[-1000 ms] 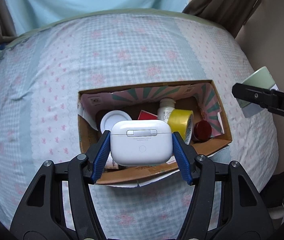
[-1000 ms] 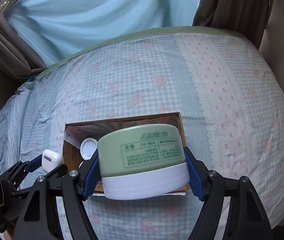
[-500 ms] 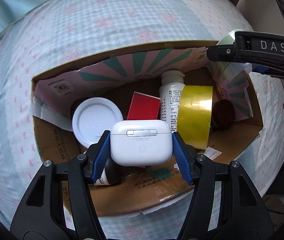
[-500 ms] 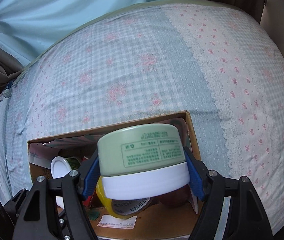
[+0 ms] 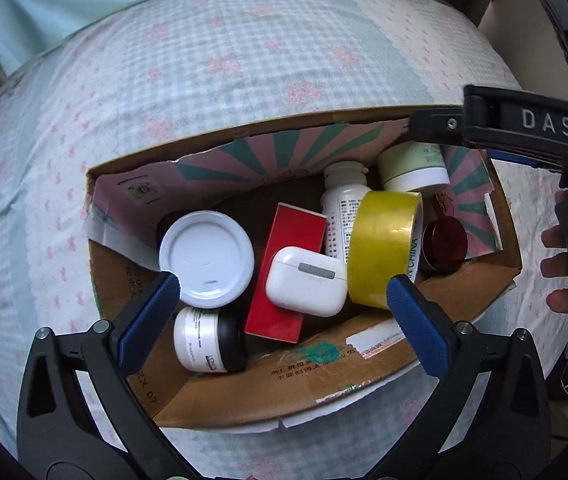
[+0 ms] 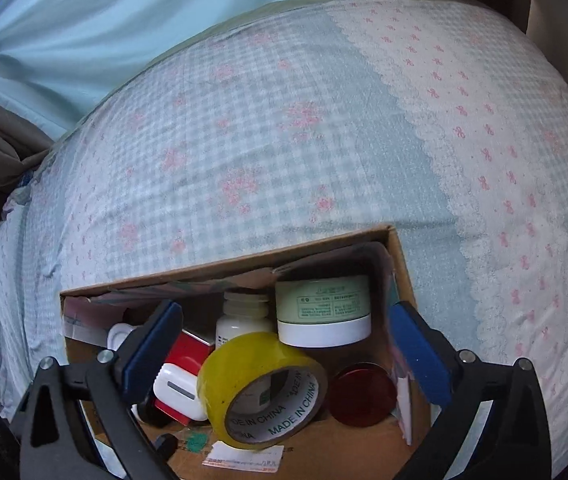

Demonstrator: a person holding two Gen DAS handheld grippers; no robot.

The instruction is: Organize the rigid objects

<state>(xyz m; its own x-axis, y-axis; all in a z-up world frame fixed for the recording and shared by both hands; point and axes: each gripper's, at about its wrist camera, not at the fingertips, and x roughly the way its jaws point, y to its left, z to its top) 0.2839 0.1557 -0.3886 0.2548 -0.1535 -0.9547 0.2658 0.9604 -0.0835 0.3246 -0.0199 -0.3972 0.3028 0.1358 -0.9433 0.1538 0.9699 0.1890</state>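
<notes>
Checked bedspread [image 6: 268, 128] under cardboard box [image 5: 384, 364]; left gripper [image 5: 280, 300] opening above white earbud case [image 5: 306, 282], right gripper [image 6: 284, 332] opening around green jar [image 6: 322, 310], neither touching.

- We see a cardboard box [image 5: 460, 300] of matt brown card, with printed paper lining its inner walls.
- The earbud case [image 5: 306, 282] looks like smooth, glossy white plastic.
- The tape roll [image 6: 262, 388] is shiny yellow film.
- The green jar [image 6: 322, 308] seems satin plastic, its base white.
- The red lid [image 6: 362, 394] gleams.
- The bed [image 6: 284, 140] wears soft, woven checked cloth.
- We note textured blue pads [image 5: 418, 322] on matt black plastic.
</notes>
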